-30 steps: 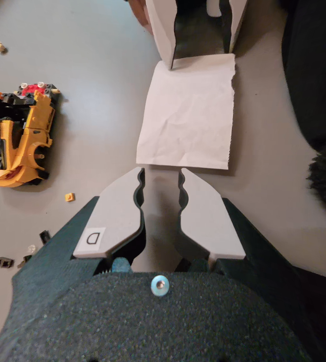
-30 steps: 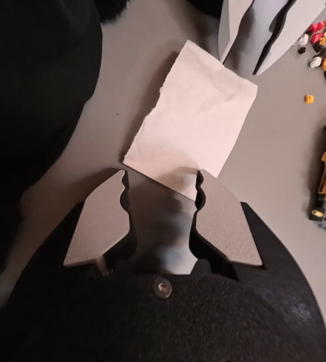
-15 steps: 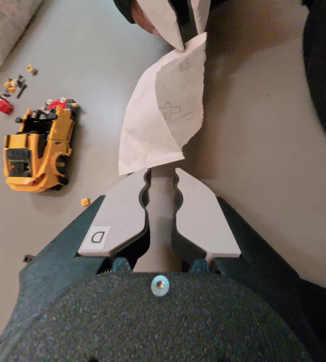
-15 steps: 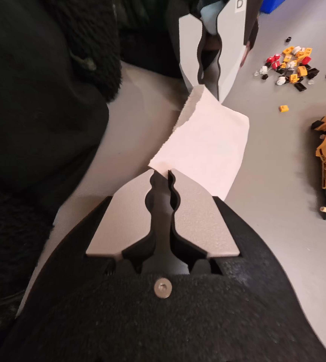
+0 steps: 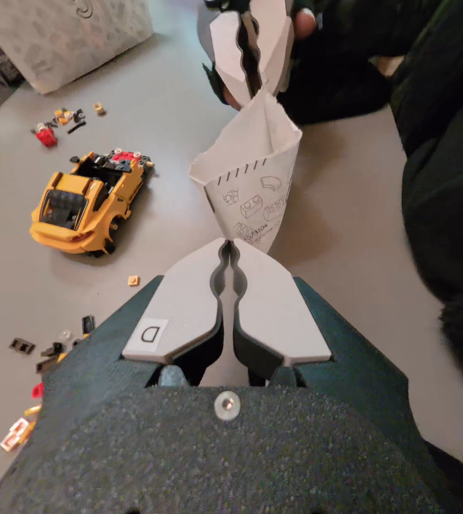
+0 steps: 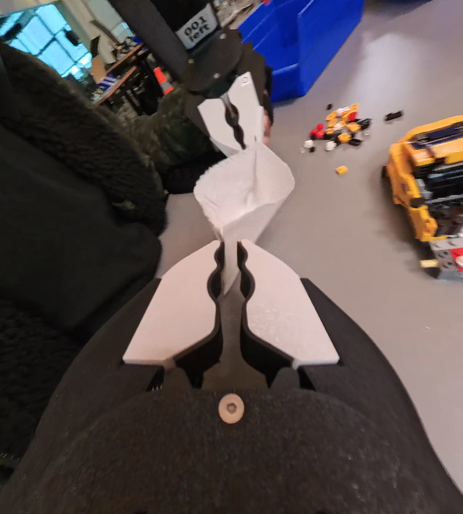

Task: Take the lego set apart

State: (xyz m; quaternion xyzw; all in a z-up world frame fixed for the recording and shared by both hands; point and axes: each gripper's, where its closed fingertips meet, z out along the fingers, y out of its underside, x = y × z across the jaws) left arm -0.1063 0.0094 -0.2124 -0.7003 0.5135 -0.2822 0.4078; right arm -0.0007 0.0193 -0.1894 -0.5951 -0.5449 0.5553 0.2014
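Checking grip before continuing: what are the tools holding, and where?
Both hold the white paper bag: left tool and right tool pinch opposite ends.

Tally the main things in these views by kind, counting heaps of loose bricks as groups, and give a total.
Grippers: 2, the left gripper and the right gripper
White paper bag: 1
Yellow lego car: 1
Blue bins: 2
Loose-brick groups: 2, far and near
Total: 8

White paper bag [image 5: 248,178], black line drawings; yellow-black car [image 5: 85,203]; grey floor [image 5: 169,91]; blue bins [image 6: 308,41].
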